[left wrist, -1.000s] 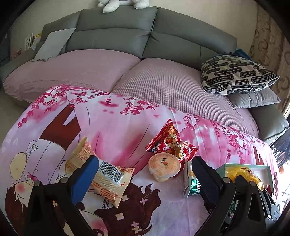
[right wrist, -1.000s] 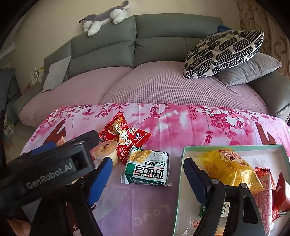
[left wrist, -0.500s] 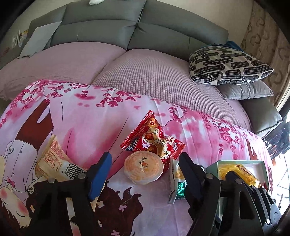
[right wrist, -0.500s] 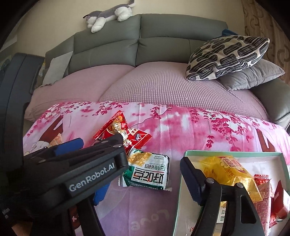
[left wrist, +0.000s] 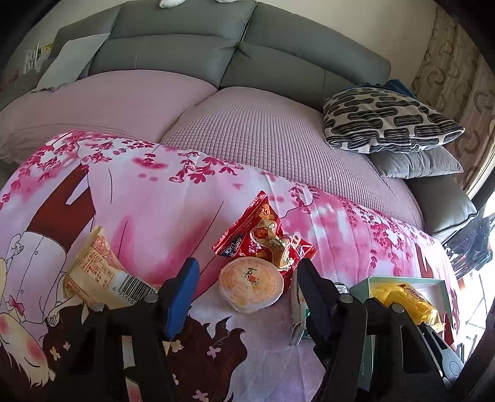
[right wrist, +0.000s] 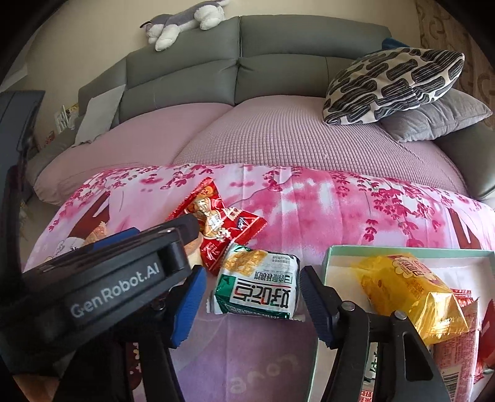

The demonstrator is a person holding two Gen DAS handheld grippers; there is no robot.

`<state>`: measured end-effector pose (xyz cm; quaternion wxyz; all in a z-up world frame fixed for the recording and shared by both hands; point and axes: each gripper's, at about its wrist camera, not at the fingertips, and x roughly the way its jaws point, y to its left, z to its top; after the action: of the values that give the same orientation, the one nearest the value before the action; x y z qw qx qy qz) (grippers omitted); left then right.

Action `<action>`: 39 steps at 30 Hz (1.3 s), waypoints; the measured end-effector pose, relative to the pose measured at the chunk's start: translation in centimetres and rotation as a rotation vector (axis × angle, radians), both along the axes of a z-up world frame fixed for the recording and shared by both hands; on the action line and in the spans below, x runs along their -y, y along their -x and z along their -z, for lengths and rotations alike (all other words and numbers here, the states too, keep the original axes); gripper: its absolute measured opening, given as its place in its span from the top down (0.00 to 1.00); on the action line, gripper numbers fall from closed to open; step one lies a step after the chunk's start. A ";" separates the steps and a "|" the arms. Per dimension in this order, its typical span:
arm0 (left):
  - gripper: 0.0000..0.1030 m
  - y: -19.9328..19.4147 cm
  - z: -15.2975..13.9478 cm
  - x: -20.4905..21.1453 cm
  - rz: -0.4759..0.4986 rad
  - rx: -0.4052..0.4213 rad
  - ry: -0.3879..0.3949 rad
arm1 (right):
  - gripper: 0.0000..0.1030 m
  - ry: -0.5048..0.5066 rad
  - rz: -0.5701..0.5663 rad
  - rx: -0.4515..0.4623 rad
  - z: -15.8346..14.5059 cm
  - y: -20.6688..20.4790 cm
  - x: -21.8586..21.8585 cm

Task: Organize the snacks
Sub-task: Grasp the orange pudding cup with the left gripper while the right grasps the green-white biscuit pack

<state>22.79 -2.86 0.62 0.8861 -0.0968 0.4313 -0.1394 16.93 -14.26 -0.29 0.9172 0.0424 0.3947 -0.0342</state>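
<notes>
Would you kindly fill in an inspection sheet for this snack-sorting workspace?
Surface: pink floral cloth over the table.
Job's things: jelly cup, red packet, green packet, cream barcode packet; box holds a yellow packet.
Clutter: nothing seen.
Grippers: left hand-held gripper brackets the jelly cup, right hand-held gripper the green packet; both have just been closing, not yet pressing.
Cables: nothing seen.
Surroundings: grey sofa, patterned pillow, plush toy.

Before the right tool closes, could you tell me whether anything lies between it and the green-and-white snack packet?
Nothing visible does: the green-and-white snack packet lies on the blanket between the right tool's closing jaws, untouched by either pad.
</notes>
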 end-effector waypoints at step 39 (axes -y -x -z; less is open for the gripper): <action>0.56 -0.8 2.4 -0.7 -0.031 -0.059 0.005 | 0.43 0.012 0.003 -0.060 1.5 -0.4 0.3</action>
<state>23.61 -2.13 -1.73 0.8748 -0.1097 0.4555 -0.1235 17.35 -14.55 -1.76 0.9051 0.0362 0.4219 -0.0391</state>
